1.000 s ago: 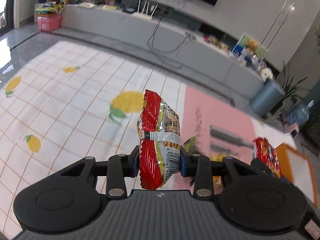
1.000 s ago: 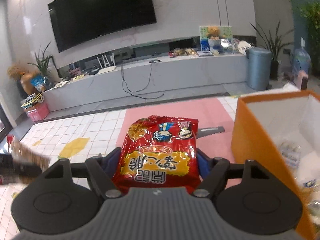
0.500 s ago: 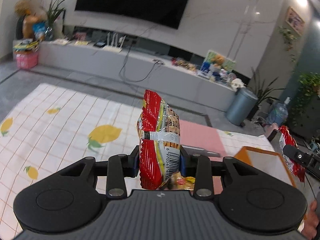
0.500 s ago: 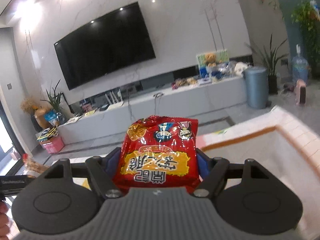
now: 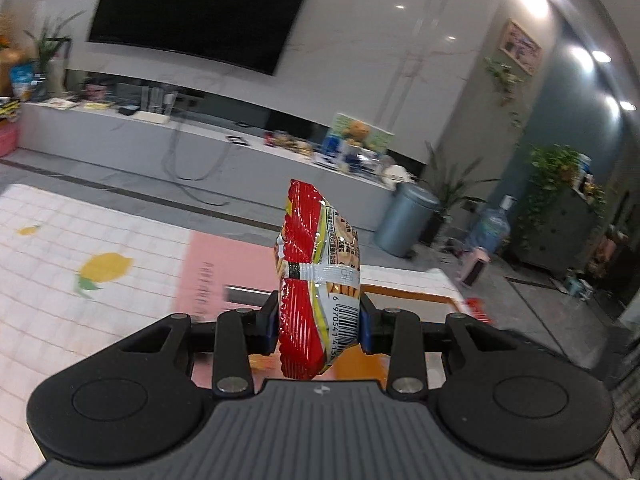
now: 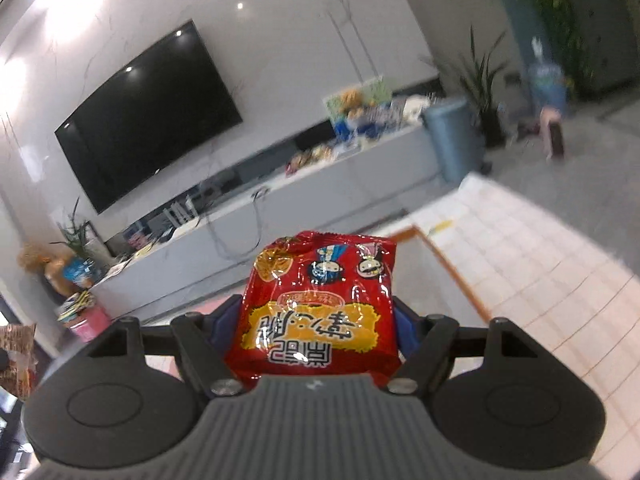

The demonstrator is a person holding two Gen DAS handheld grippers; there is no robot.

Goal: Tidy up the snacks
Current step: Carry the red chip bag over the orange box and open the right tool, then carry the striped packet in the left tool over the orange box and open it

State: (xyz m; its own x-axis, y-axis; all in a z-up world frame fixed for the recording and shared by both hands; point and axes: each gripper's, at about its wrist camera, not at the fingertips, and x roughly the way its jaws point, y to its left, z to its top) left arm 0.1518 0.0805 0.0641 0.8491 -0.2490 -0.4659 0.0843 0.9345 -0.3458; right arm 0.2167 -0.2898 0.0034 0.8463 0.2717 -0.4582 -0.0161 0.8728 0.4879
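two snack bags up in the air, one in each tool

the left tool (image 5: 318, 326) is clenched on a thin red snack bag (image 5: 316, 280), held on its edge so the bar code shows. the right tool (image 6: 316, 332) grasps a wide red noodle bag (image 6: 320, 312) flat between its fingers, with the writing upside down. both bags hang above the table (image 5: 100, 240) with the lemon cloth, and touch nothing else. the orange box (image 5: 404, 294) sits just past the left bag; in the right view its orange rim (image 6: 452, 264) is beside the noodle bag. i think the step is to carry both bags over the box. to do it well, keep the squeeze soft and steady so the bags do not slip or pop, bring each bag right over the opening, go low, then let go one at a time so they do not bump.
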